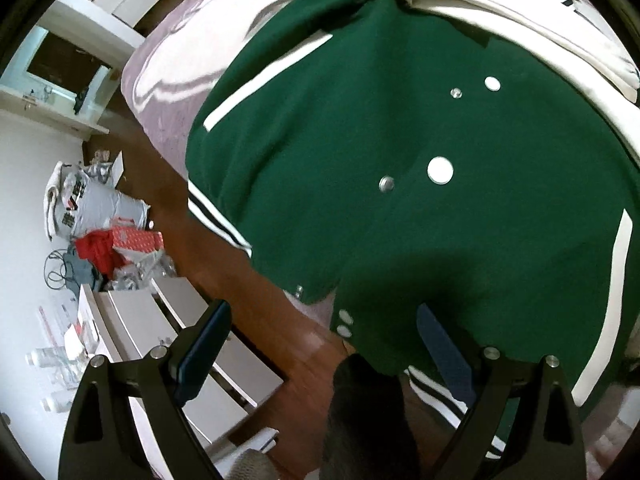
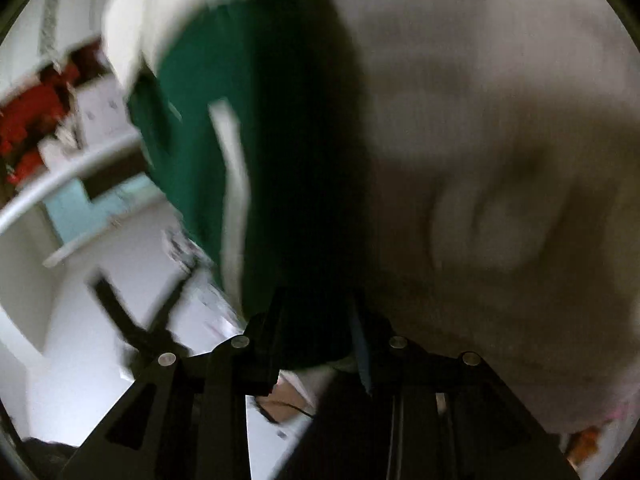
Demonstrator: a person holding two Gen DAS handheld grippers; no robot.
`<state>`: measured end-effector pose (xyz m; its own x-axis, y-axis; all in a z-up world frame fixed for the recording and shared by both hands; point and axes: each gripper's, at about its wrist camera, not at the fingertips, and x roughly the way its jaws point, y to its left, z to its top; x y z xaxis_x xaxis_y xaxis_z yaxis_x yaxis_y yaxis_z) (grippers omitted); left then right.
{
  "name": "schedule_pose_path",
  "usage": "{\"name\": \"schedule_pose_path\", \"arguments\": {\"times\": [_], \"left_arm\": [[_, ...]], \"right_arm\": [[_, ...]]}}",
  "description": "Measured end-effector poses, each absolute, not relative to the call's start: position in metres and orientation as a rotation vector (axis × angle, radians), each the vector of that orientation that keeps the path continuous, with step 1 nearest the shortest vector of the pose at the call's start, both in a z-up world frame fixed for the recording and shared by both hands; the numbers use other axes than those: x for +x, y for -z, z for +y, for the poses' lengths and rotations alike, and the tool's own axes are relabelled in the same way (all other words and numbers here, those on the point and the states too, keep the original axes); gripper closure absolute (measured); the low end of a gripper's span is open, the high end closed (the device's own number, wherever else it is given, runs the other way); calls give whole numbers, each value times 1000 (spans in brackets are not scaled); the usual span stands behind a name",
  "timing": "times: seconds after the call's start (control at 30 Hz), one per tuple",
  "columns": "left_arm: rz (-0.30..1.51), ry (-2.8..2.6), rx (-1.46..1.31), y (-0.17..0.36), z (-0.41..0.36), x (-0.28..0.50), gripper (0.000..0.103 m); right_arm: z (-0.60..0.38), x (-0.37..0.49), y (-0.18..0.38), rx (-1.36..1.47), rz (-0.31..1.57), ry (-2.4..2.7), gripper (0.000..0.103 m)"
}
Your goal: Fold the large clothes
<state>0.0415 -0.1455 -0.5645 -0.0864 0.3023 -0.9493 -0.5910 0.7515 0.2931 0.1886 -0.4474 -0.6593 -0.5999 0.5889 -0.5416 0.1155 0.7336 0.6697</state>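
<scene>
1. The dark green varsity jacket with cream sleeves and white snap buttons (image 1: 400, 160) lies spread on the bed with the pale mauve cover (image 1: 168, 80), front upward, its striped ribbed hem hanging just over the bed's near edge.
2. The left tool (image 1: 324, 344) hovers near that hem with its fingers spread wide and nothing between them.
3. The right tool (image 2: 316, 320) is closed down on a bunch of the jacket's green cloth, close to where a cream sleeve (image 2: 500, 160) meets the body; that view is blurred, so I cannot tell exactly which edge it has.
4. The jacket looks thick, soft and fairly heavy, to my eye: it should drape and sag rather than keep a crease, and the open front could slide apart.
5. I would judge the firm ribbed hem (image 1: 216, 216), or a shoulder seam, the best place to take hold, since the snaps (image 1: 440, 171) offer no purchase.
6. Beside the bed runs bare brown wooden floor (image 1: 280, 320), then low white drawers (image 1: 192, 340) and, against the wall, a heap of grey and red bags (image 1: 108, 232).
7. Nothing lies on top of the jacket; only the bed's edge, where cloth could slip off, seems a hazard.
</scene>
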Motion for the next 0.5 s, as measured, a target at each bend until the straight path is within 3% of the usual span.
{"name": "schedule_pose_path", "arguments": {"times": [0.07, 0.13, 0.3, 0.37, 0.43, 0.5], "left_arm": [[1490, -747, -245, 566, -146, 40, 7], [1488, -735, -239, 564, -149, 40, 7], [1478, -702, -216, 558, -153, 42, 7], [1483, -692, -210, 557, -154, 43, 7], [1470, -690, -204, 552, -155, 43, 7], [1461, -694, -188, 547, -156, 43, 7]], "right_arm": [[-435, 169, 676, 609, 2185, -758, 74], [-422, 155, 677, 644, 2188, -746, 96], [-409, 138, 673, 547, 2188, -683, 97], [-424, 137, 676, 522, 2186, -672, 93], [-432, 147, 664, 537, 2162, -691, 76], [-449, 162, 641, 616, 2054, -713, 66]]}}
